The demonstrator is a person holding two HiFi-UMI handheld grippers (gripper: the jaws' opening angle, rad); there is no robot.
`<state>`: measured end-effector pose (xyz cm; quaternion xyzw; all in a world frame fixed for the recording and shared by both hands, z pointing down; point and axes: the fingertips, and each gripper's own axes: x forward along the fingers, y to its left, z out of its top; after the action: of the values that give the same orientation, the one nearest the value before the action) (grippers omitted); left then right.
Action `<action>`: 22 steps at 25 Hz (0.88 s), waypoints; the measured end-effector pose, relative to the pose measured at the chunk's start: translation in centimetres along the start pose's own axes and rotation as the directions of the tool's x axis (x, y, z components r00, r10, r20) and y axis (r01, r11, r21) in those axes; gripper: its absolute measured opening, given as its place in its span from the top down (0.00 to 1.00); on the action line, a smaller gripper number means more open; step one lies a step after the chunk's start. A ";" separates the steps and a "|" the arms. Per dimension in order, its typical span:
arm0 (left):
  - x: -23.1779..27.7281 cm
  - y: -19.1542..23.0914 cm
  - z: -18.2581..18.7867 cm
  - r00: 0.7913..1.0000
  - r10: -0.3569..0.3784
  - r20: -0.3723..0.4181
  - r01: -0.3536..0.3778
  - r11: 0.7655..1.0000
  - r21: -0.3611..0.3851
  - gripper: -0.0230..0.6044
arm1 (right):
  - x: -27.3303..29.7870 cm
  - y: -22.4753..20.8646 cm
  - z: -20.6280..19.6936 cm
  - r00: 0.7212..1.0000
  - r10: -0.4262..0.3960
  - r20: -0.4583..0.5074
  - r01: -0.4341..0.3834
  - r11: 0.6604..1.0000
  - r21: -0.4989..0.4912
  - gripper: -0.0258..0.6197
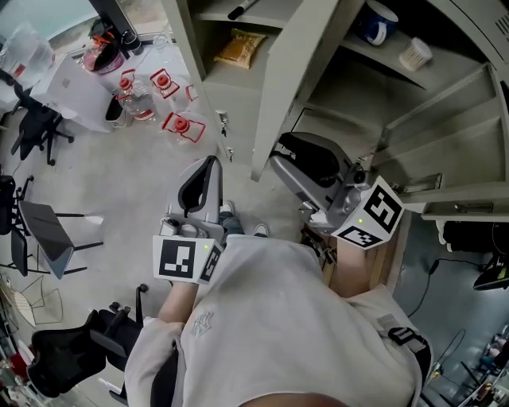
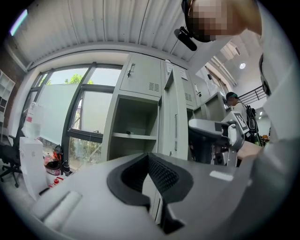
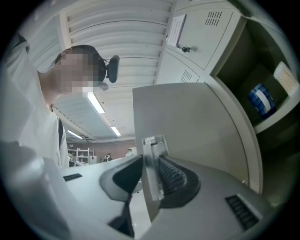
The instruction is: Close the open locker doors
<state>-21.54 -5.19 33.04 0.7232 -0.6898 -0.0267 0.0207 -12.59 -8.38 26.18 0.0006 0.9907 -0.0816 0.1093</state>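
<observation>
In the head view I see the left hand-held gripper (image 1: 208, 165) held over the floor (image 1: 119, 175), apart from the lockers. The right hand-held gripper (image 1: 281, 154) reaches to the lower edge of the open locker door (image 1: 298, 71). A snack bag (image 1: 238, 48) and a blue mug (image 1: 374, 24) sit on shelves inside, and red-capped bottles (image 1: 163, 103) stand on the floor.

In the left gripper view, the left hand-held gripper (image 2: 149, 161) is clenched on nothing, its pads pressed together. It faces an open compartment (image 2: 133, 117) beside the locker door (image 2: 176, 126).

In the right gripper view, the right hand-held gripper (image 3: 152, 173) is grasping the locker door (image 3: 197, 122), jaws pinching the edge at its metal latch plate (image 3: 153, 164). The blue mug (image 3: 261, 101) shows on a shelf beyond.
</observation>
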 end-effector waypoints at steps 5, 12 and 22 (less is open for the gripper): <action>1.1 3.1 0.9 1.000 -0.017 0.010 0.017 1.000 0.009 0.96 | 3.7 -0.4 -1.1 0.998 -0.041 -0.054 0.037 0.996 -0.078 0.83; 2.3 7.8 2.1 0.999 -0.034 0.023 0.034 0.999 0.019 0.96 | 8.8 -1.9 -2.4 0.991 -0.092 -0.099 0.080 0.990 -0.120 0.83; 2.8 12.2 2.1 0.999 -0.041 0.023 0.041 0.999 0.013 0.96 | 12.3 -4.9 -3.6 0.968 -0.209 -0.142 0.177 0.962 -0.206 0.83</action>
<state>-33.74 -8.50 31.78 0.7369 -0.6752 -0.0310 0.0075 -25.45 -12.79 27.82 -0.1002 0.9948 0.0042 0.0195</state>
